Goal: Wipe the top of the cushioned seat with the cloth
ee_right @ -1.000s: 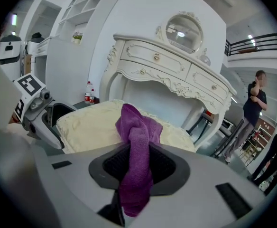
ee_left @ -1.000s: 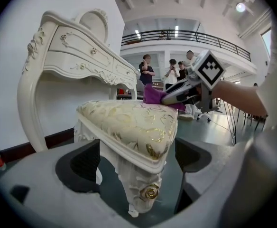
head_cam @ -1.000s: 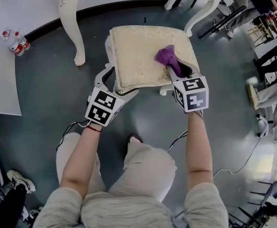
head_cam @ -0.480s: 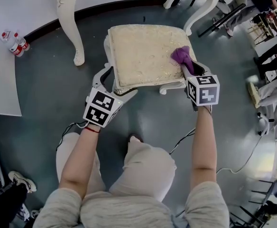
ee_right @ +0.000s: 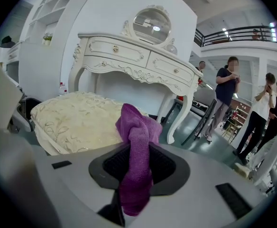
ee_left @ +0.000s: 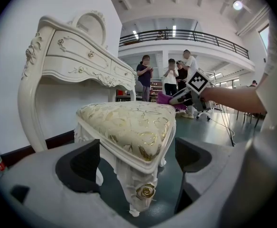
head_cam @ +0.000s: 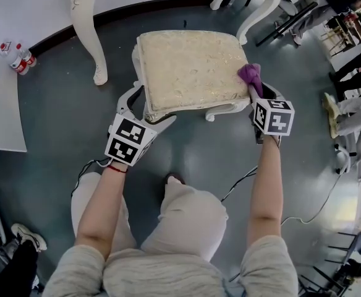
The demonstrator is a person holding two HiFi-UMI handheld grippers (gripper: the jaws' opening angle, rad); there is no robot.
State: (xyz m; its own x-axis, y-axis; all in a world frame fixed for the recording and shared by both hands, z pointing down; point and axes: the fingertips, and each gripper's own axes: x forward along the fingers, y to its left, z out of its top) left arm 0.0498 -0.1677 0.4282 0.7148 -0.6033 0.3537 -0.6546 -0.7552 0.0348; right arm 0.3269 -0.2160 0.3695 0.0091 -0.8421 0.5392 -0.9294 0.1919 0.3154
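Note:
The cushioned seat (head_cam: 186,64) is a cream and gold stool on white carved legs, in the middle of the grey floor. A purple cloth (head_cam: 249,73) lies against its right edge, and my right gripper (head_cam: 256,91) is shut on it. In the right gripper view the cloth (ee_right: 136,132) hangs bunched between the jaws, with the seat (ee_right: 77,120) to the left. My left gripper (head_cam: 148,110) stands open around the seat's near left corner. In the left gripper view that corner (ee_left: 129,120) and its leg sit between the wide jaws of the left gripper (ee_left: 136,158), apart from both pads.
A white dressing table stands behind the stool, with one leg (head_cam: 84,30) at the left and another (head_cam: 254,14) at the right. Water bottles (head_cam: 20,57) stand by the wall at the left. Several people (ee_left: 171,77) stand further back. Cables trail on the floor by my knees.
My right gripper has slid the purple cloth to the right across the cushion, from its middle right part to its right edge. The left gripper has stayed at the near left corner.

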